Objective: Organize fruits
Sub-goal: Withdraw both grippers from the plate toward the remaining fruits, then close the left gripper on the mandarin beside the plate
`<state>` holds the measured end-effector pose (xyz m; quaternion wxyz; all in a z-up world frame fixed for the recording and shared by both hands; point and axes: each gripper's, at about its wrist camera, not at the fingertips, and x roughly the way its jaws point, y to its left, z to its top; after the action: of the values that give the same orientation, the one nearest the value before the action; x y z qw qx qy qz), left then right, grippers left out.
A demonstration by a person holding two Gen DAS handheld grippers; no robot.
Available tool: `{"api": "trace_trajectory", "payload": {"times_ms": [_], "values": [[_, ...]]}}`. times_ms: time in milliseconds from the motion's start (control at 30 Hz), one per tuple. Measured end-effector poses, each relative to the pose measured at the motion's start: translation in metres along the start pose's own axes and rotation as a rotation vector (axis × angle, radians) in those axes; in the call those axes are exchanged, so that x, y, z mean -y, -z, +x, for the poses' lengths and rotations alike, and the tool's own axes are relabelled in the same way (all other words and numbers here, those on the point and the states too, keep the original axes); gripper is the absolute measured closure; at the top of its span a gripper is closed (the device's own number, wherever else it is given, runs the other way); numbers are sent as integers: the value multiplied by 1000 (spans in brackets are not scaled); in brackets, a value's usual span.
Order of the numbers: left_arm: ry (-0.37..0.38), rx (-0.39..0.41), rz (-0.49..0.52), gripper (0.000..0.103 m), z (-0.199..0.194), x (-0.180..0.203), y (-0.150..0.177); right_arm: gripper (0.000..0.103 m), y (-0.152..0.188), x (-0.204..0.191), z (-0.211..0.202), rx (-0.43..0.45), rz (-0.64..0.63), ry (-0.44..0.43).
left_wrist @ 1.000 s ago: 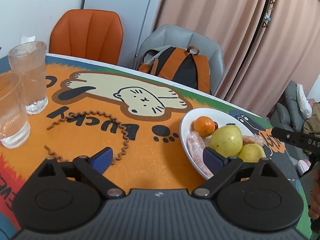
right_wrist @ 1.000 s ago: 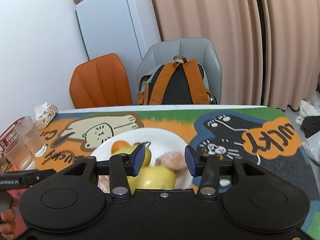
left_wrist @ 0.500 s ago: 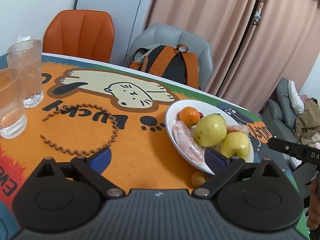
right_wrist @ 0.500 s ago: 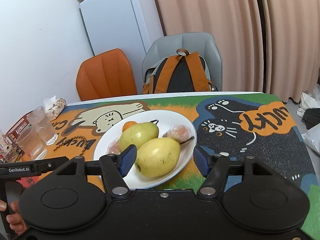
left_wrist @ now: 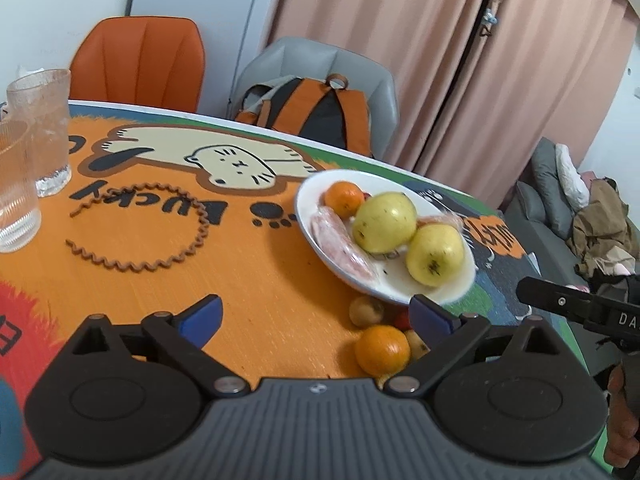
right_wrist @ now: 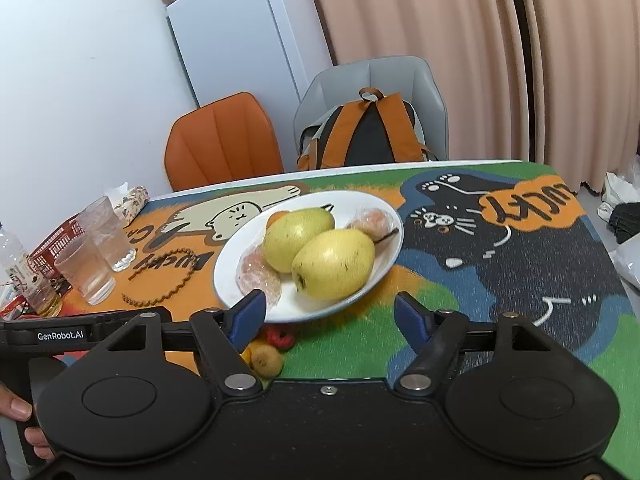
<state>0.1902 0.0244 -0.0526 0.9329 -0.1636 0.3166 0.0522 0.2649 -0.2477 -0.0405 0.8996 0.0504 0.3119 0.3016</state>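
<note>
A white plate (right_wrist: 356, 207) (left_wrist: 310, 188) on the cartoon tablecloth holds two yellow-green pears (right_wrist: 334, 263) (left_wrist: 386, 217), an orange (left_wrist: 344, 199) and plastic-wrapped fruits (right_wrist: 258, 274) (left_wrist: 340, 242). Loose on the cloth near the plate's front rim lie an orange (left_wrist: 383, 350), small brownish fruits (left_wrist: 366, 311) (right_wrist: 266, 358) and a red ring-shaped piece (right_wrist: 280, 338). My left gripper (left_wrist: 316, 316) is open and empty, short of the plate. My right gripper (right_wrist: 329, 316) has its jaws opening, with nothing between them, just before the plate's rim.
Two ribbed glasses (left_wrist: 44, 128) (right_wrist: 104, 236) stand at the left of the table, with a brown wavy ring (left_wrist: 140, 228) beside them. An orange chair (right_wrist: 224, 140) and a grey chair with a backpack (right_wrist: 368, 132) stand behind the table. A red basket (right_wrist: 52, 246) sits far left.
Both grippers have drawn back from the plate, so the loose fruits in front of it have come into view. The right gripper's jaws have spread wider.
</note>
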Motion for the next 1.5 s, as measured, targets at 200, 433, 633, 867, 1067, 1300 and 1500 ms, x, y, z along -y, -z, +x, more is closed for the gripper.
{"api": "trace_trajectory", "payload": {"times_ms": [200, 433, 633, 867, 1067, 1300, 1500], "values": [[15, -7, 16, 5, -7, 5, 12, 25, 11, -1, -10, -5, 7, -14], [18, -18, 34, 5, -19, 8, 24, 14, 23, -7, -23, -5, 13, -23], [33, -15, 47, 5, -28, 10, 30, 5, 34, -17, -38, 20, -19, -24], [40, -19, 66, 0, -37, 12, 38, 0, 46, -20, -50, 41, -8, -24], [42, -18, 76, 0, -45, 14, 44, 0, 55, -22, -57, 46, 1, -15], [46, 0, 71, 0, -53, 17, 46, 0, 57, -24, -64, 43, -3, -24], [30, 24, 43, 0, -53, 15, 48, 2, 60, -26, -58, 42, -12, -42]]}}
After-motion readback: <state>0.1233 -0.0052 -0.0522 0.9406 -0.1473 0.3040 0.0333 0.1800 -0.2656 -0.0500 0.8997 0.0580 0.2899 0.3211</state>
